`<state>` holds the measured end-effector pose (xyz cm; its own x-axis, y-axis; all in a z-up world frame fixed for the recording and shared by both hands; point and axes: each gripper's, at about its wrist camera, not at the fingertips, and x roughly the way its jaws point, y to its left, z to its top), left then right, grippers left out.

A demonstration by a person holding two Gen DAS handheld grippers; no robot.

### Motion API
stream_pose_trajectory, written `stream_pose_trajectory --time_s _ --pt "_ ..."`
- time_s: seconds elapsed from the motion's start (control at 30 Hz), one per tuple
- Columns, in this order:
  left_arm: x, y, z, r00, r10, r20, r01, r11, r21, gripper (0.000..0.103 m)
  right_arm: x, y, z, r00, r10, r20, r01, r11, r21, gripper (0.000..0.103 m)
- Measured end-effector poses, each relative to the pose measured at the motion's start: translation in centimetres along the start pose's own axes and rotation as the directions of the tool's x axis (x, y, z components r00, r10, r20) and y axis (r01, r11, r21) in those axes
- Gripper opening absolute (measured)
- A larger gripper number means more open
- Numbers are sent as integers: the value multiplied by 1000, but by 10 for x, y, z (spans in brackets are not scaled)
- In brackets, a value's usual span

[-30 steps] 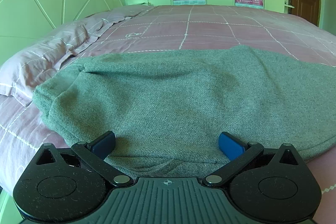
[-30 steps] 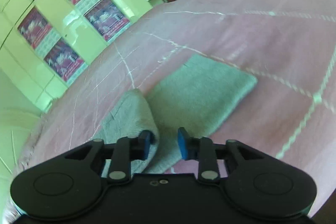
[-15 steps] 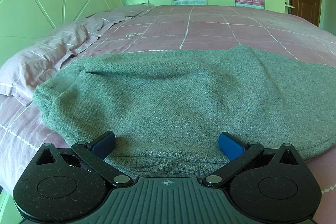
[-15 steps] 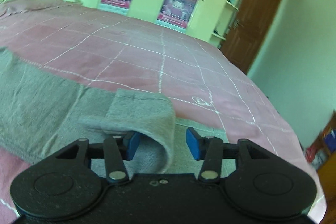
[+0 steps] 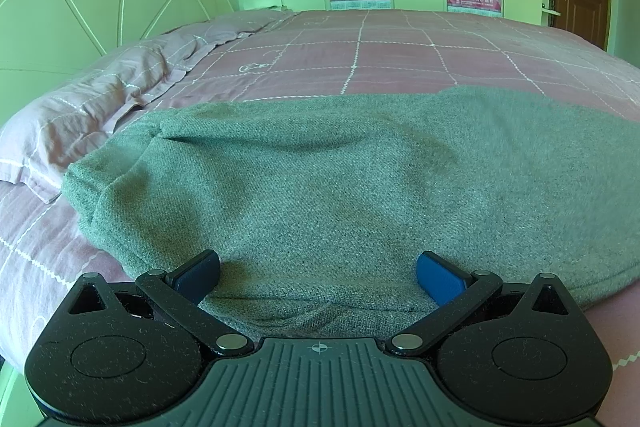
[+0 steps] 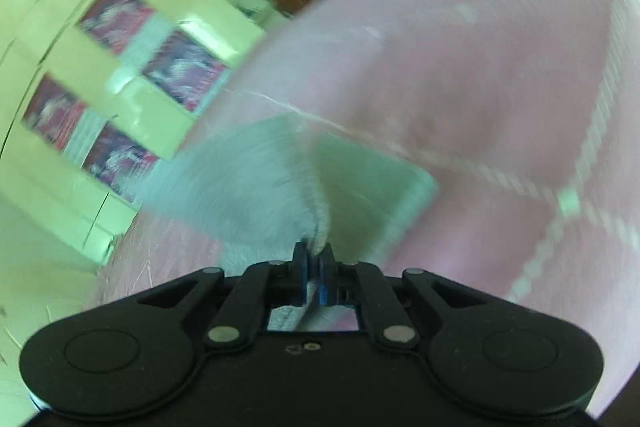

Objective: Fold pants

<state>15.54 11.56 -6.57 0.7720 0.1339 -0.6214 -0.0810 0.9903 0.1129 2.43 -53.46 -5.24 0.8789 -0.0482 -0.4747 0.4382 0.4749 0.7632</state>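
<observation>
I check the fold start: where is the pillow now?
In the left wrist view the pillow lies at the left, on the bed below the headboard, just left of the grey pants.

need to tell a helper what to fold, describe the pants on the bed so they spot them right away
Start at the wide bed with the pink checked cover. The pants are the grey-green woolly garment spread across its near edge, right of the crumpled pillow. Nothing else on the bed is green or fuzzy.

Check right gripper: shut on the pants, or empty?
Shut on the pants. The right gripper has its fingers pressed together with a lifted edge of the grey pants pinched between them; the view is motion-blurred.
</observation>
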Motion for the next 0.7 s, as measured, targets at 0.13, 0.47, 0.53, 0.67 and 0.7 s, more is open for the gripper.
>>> stream_pose_trajectory --time_s 0.13,0.47,0.53,0.67,0.7 --pt "0 -2 0 1000 5 1 -5 1000 2 103 -6 -10 1 998 22 62 -26 997 72 6" --pt "0 -2 0 1000 5 1 -5 1000 3 103 -3 7 12 990 39 132 -34 999 -38 0" --pt "0 -2 0 1000 5 0 -5 1000 2 103 10 -7 10 997 -34 74 34 999 6 0" --pt "0 -2 0 1000 6 1 -6 1000 2 103 6 -19 6 999 11 54 -13 999 48 1" --pt "0 -2 0 1000 6 1 -6 1000 3 103 2 -17 5 998 12 58 -14 999 41 4"
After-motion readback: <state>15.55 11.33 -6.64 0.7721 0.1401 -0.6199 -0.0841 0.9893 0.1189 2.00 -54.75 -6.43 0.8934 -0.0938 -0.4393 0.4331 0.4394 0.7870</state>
